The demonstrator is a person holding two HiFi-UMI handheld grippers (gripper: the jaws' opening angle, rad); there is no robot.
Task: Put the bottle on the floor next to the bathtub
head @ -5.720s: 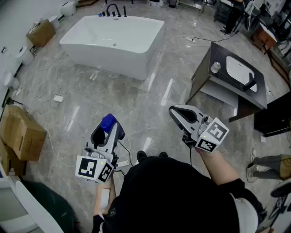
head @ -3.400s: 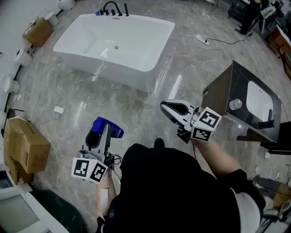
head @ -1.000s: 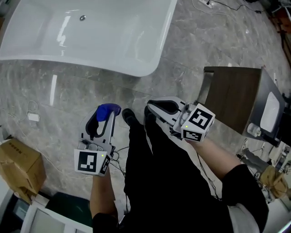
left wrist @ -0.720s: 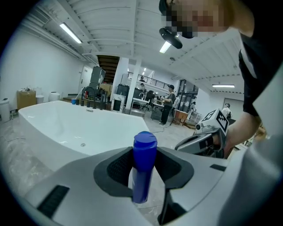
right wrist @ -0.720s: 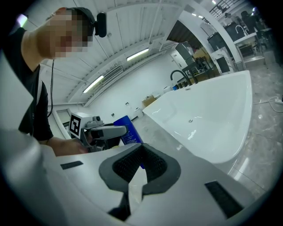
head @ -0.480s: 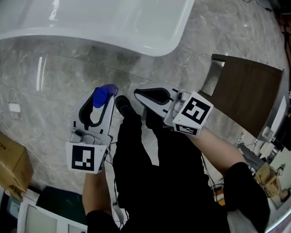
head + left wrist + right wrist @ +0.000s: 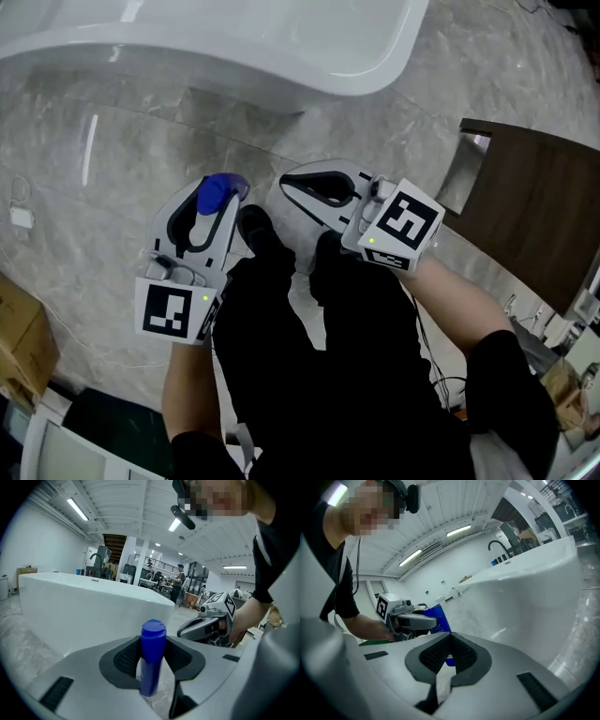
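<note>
**A:** As the head view looks down, the left gripper point(image 7: 217, 191) is clamped on the blue bottle point(image 7: 215, 193), low over the marble floor point(image 7: 103, 178) and near the white bathtub point(image 7: 281, 66).

**B:** And the right gripper point(image 7: 289, 184) sits just beside it, jaws pressed together with nothing in them. There's a dark cabinet point(image 7: 534, 216) off to the right.

**A:** Over to the left gripper view: the bottle point(image 7: 152, 660) stands upright between the black pads, gripped on both sides, cap up. The bathtub's point(image 7: 84, 602) wall rises right behind it.

**B:** Does its base meet the floor?

**A:** Can't tell from here.

**B:** Right gripper view now: the pads meet at their tips and hold nothing. Past them the bottle point(image 7: 437, 617) shows in the left gripper's grasp, with the bathtub point(image 7: 534, 592) alongside.
</note>
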